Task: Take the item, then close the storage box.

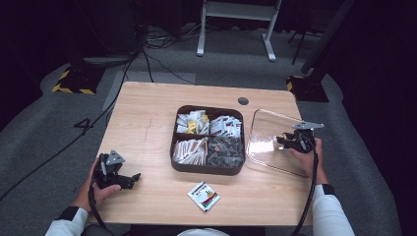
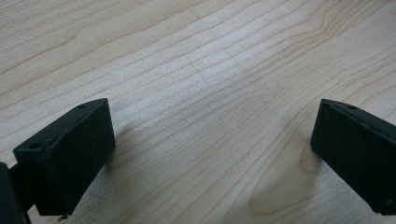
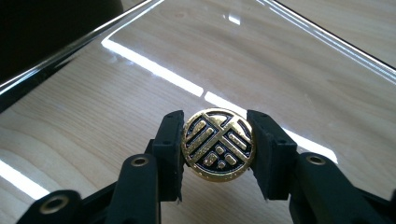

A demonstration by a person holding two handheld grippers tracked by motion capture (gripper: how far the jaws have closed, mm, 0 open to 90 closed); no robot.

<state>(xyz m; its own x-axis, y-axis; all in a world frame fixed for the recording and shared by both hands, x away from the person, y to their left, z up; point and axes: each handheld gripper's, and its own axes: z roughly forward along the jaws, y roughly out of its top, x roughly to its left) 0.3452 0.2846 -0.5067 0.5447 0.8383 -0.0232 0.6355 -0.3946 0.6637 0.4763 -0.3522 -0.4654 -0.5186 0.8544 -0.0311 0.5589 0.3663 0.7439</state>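
A round knob (image 3: 218, 144) is seen clamped between the two black jaws of the right tool (image 3: 218, 149). The knob is disc-shaped, with a raised gold pattern of bars and dots on a black ground and a worn gold rim. It is fixed to a clear lid (image 3: 140, 93), a flat, glossy, transparent panel with rounded corners and a raised edge; bright strip reflections run across it and the wood grain is visible through it. Both jaw pads are pressed against opposite sides of the knob, so the right tool is closed on it, with the knob sitting at the jaw tips.

In the high view, the clear lid (image 1: 268, 140) is found at the right of the counter (image 1: 147, 128), just beside a dark brown tray (image 1: 177, 147), and appears tilted, though whether its far edge rests on the counter cannot be told. The right tool (image 1: 295, 140) is held at the lid's right-hand part. The tray is square with rounded corners and four compartments, each filled with small packets. A loose sachet (image 1: 203, 195), white with red and green print, lies on the counter in front of the tray.

The left tool (image 1: 115, 174) rests at the counter's left front, well apart from the tray. Its jaws stand wide apart with nothing between them over pale, fine-grained wood (image 2: 210, 93).
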